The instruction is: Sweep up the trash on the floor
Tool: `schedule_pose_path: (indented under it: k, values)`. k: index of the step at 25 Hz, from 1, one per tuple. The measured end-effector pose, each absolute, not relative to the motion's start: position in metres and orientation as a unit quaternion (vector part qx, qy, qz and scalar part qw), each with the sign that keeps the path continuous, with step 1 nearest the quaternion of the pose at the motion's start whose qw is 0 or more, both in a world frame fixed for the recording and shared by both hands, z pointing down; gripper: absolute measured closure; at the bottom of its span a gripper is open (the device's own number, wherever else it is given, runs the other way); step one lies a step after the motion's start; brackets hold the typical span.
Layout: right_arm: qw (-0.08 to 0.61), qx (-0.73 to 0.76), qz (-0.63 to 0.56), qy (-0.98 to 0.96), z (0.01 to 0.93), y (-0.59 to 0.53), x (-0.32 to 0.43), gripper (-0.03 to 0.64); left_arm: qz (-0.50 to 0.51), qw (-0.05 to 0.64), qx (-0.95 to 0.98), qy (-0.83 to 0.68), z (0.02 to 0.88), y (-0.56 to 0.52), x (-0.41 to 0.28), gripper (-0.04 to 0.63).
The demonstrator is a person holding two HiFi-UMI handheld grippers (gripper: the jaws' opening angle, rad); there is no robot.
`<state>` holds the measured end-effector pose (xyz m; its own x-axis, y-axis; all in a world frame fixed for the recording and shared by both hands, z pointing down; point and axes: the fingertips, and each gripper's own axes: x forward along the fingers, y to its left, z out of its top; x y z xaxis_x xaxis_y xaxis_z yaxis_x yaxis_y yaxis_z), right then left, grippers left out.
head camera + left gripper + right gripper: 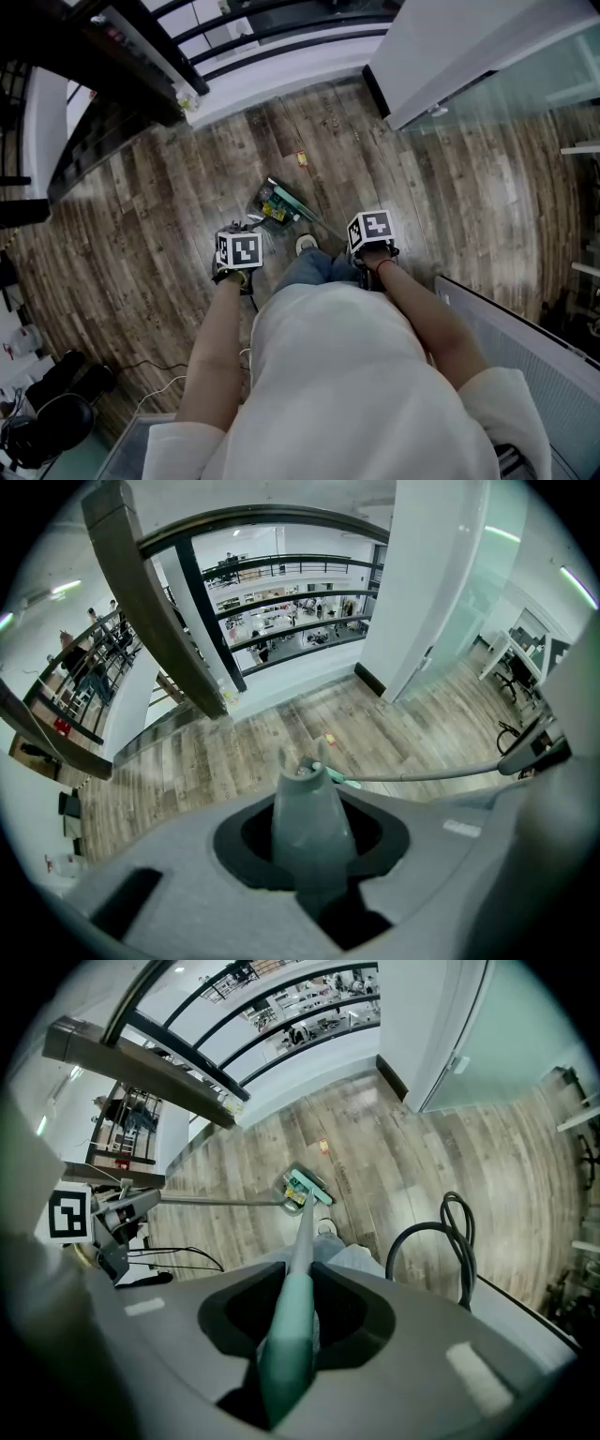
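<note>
- Trash, one small yellow-and-red scrap, is seen on the floor ahead of the person, beyond the broom head and well apart from both grippers.
- Right gripper is found clamped on the green broom handle. The handle's long axis runs forward and down from the jaws to the head, roughly in line with the scrap.
- Left gripper is found clenched on the grey dustpan handle. The dustpan is set just beside the broom head, and some litter appears to be held in it.
- The reach is judged to fall to the broom side: the head must be carried past the scrap, then drawn back toward the pan.
- Surface is noted as smooth wood-pattern planking, judged unlikely to catch the bristles.
- A dark railing and a white wall base are recorded beyond the scrap, and a glass partition at the right.
</note>
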<state>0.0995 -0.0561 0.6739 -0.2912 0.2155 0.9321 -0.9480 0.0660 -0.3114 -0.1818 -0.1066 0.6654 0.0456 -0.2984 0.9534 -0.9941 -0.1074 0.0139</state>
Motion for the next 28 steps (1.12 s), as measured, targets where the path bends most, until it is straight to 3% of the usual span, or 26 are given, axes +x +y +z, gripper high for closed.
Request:
schedule_pose_path:
  k: [28]
  values:
    - [0.433,0.398,0.6,-0.542,0.665,-0.083,0.108,0.52,0.435,0.399,0.603,-0.536,0.665,-0.106,-0.182,0.505]
